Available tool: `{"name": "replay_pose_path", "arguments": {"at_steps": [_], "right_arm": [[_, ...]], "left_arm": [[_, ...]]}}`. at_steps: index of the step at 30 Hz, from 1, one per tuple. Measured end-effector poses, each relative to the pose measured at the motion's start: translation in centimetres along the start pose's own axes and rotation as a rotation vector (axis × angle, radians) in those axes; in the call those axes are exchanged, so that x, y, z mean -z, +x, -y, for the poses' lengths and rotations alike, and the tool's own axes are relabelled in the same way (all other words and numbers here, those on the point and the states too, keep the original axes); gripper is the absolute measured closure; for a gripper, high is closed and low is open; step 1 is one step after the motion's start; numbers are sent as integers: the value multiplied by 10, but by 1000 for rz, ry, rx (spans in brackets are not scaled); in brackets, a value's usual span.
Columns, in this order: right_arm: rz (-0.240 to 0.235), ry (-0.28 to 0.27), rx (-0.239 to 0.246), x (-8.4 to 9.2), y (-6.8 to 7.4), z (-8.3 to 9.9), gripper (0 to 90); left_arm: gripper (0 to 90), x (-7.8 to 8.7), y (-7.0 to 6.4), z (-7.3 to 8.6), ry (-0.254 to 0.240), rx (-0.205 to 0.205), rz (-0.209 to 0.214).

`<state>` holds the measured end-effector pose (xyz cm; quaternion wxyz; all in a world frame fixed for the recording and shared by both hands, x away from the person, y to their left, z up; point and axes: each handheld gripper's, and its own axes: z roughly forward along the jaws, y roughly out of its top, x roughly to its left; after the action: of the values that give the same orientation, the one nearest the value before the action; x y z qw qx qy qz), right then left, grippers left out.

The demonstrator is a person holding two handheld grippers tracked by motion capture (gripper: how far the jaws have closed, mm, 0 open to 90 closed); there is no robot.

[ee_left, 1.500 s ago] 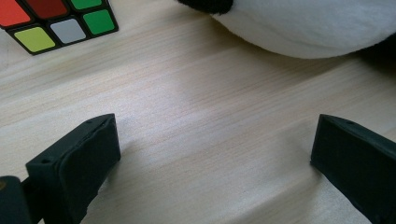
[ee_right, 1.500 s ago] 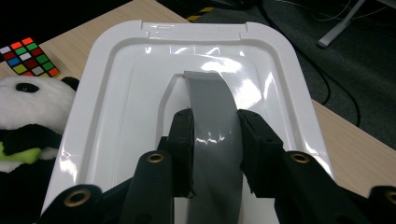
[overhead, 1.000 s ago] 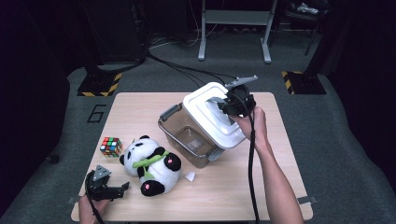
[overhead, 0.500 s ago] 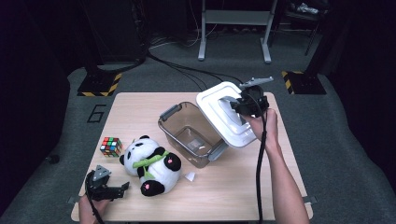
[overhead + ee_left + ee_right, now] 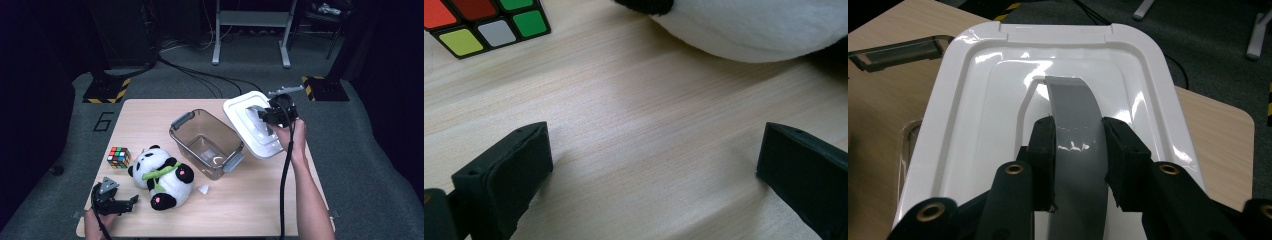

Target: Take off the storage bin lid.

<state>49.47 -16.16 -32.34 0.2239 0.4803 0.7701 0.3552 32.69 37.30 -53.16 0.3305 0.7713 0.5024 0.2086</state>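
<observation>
My right gripper point(image 5: 262, 117) point(image 5: 1078, 150) is shut on the grey handle point(image 5: 1073, 115) of a white box lid point(image 5: 252, 125) point(image 5: 998, 100). It holds that lid tilted above the table's right side, just right of the clear plastic bin point(image 5: 206, 142). The bin stands uncovered in the middle of the table with grey latches at both ends. Near the front left corner my left gripper point(image 5: 120, 205) point(image 5: 649, 165) lies low over the wood, open, with bare table between its jaws. A stuffed panda point(image 5: 160, 177) point(image 5: 749, 30) lies just beyond it.
A colour puzzle cube point(image 5: 119, 156) point(image 5: 484, 22) sits left of the panda. A small white scrap point(image 5: 202, 188) lies by the bin's front corner. The wooden table point(image 5: 250, 200) ends close to my right hand. Dark floor, cables and stand legs lie behind.
My right gripper has carried the lid off the bin's top and out to the right, leaving the bin uncovered. The left gripper has stayed where it was.
</observation>
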Motion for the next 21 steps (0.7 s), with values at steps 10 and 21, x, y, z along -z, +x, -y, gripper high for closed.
{"name": "replay_pose_path", "arguments": {"at_steps": [10, 21], "right_arm": [[52, 27, -78, -13, -27, 18, 671], [117, 76, -154, -43, -42, 42, 671]], "left_arm": [[10, 0, 0, 0, 0, 0, 0], [10, 0, 0, 0, 0, 0, 0]]}}
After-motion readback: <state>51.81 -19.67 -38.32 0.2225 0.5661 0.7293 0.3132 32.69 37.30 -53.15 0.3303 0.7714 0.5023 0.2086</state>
